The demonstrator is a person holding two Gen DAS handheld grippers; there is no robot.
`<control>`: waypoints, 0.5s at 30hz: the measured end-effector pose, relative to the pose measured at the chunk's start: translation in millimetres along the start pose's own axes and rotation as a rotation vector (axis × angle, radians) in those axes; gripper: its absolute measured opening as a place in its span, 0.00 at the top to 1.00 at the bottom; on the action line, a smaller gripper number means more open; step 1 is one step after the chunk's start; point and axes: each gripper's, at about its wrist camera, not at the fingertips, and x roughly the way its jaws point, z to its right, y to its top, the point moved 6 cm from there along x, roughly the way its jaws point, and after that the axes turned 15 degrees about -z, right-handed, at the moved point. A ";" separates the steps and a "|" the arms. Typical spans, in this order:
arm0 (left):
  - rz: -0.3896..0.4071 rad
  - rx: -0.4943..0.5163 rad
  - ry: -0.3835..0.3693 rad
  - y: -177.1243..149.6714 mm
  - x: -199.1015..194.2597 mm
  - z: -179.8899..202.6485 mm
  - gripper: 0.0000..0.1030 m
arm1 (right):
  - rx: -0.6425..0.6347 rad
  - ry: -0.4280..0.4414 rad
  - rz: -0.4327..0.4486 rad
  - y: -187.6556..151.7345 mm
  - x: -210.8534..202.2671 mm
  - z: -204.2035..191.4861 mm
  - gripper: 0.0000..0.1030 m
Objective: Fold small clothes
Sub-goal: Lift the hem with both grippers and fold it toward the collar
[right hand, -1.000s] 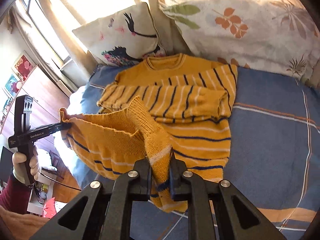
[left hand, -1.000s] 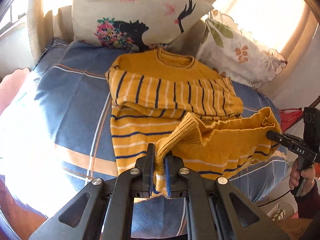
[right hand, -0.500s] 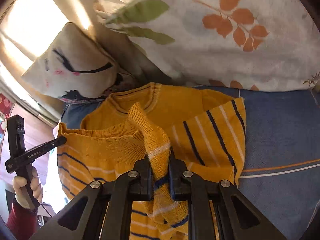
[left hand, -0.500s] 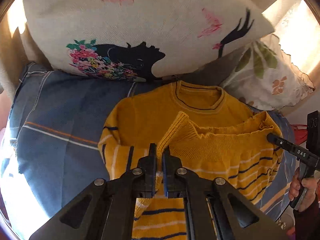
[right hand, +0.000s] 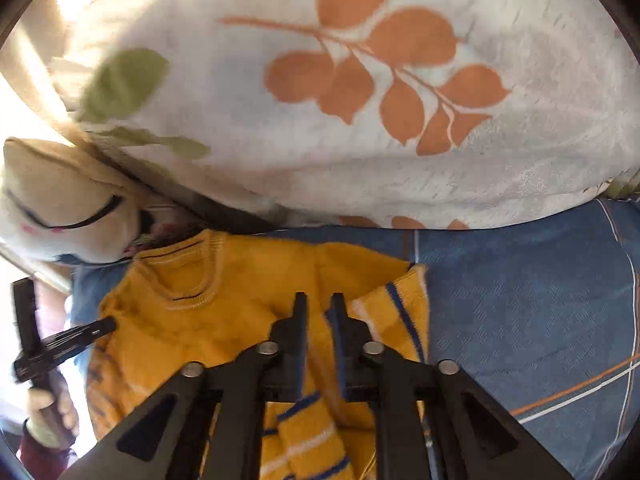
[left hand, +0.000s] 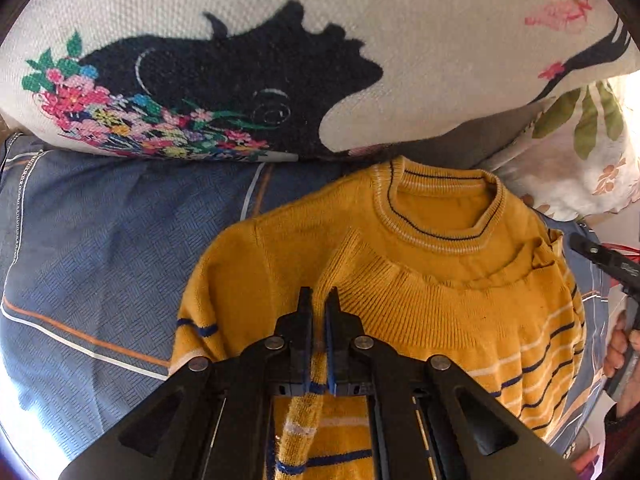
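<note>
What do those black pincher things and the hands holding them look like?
Each is a black plastic tool. The left gripper has two thin straight fingers lined with blue pads, on angled black arms with round silver screws and triangular cut-outs. The right gripper looks the same. Seen from the side, a slim black stick has small white lettering, too small to read. The bare hand holding it wears a dark red sleeve.
</note>
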 end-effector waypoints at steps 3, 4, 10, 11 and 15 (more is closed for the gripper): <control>0.001 -0.005 0.003 -1.0 4.2 2.0 0.95 | -0.090 0.000 0.005 -27.8 -12.9 -10.7 0.43; 0.002 -0.012 -0.003 -2.3 4.5 1.3 0.95 | -0.124 -0.012 -0.026 -38.7 -8.7 -13.6 0.43; 0.012 -0.047 -0.003 -11.2 3.6 -6.0 0.95 | -0.175 -0.062 -0.156 -65.2 35.4 -16.6 0.83; 0.015 -0.052 0.001 -12.3 1.4 -7.5 0.95 | -0.160 -0.024 -0.160 -62.3 34.6 -17.4 0.91; 0.034 -0.086 0.019 -15.0 -8.0 -15.4 0.95 | -0.023 -0.045 -0.035 -39.9 8.2 7.9 0.92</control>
